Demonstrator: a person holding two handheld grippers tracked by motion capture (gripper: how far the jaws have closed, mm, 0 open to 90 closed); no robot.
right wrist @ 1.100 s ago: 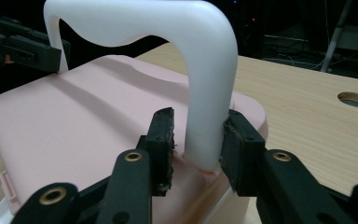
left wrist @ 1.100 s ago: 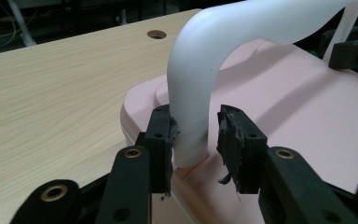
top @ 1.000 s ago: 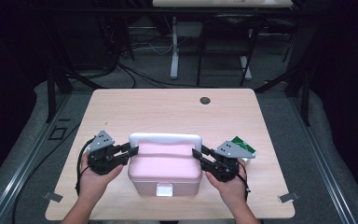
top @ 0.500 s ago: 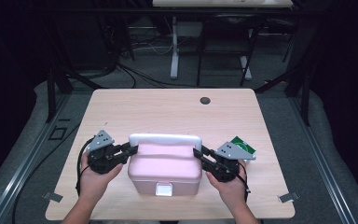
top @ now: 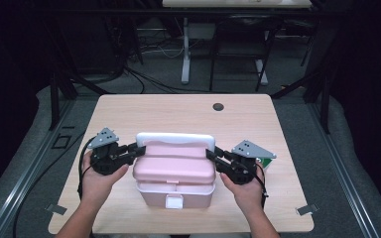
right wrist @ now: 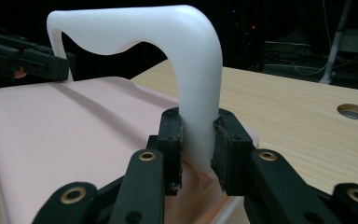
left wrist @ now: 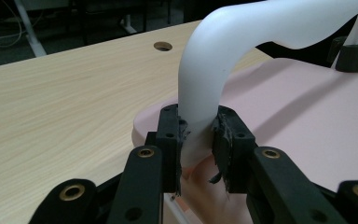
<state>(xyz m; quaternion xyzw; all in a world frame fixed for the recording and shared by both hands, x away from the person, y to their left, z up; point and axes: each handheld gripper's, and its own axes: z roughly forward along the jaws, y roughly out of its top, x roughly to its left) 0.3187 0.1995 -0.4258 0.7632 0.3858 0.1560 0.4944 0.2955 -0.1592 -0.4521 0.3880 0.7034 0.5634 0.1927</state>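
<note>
A pink lidded box (top: pixel 173 171) with a white carrying handle (top: pixel 176 137) stands on the wooden table (top: pixel 178 114), near the front edge. My left gripper (top: pixel 138 149) is at the box's left side, and its jaws have just been closing on the handle's left leg. In the left gripper view the pads of my left gripper (left wrist: pixel 198 149) press on that white leg (left wrist: pixel 200 102) above the pink lid (left wrist: pixel 307 130). My right gripper (top: pixel 211 154) is shut on the other leg. In the right gripper view my right gripper (right wrist: pixel 198 149) clamps the handle (right wrist: pixel 196 84), which stands upright.
A white latch (top: pixel 174 201) sits on the box's front wall. A small green and white item (top: pixel 266 162) lies behind the right gripper. A round hole (top: pixel 218 106) is in the table's far part. Bare tabletop lies beyond the box.
</note>
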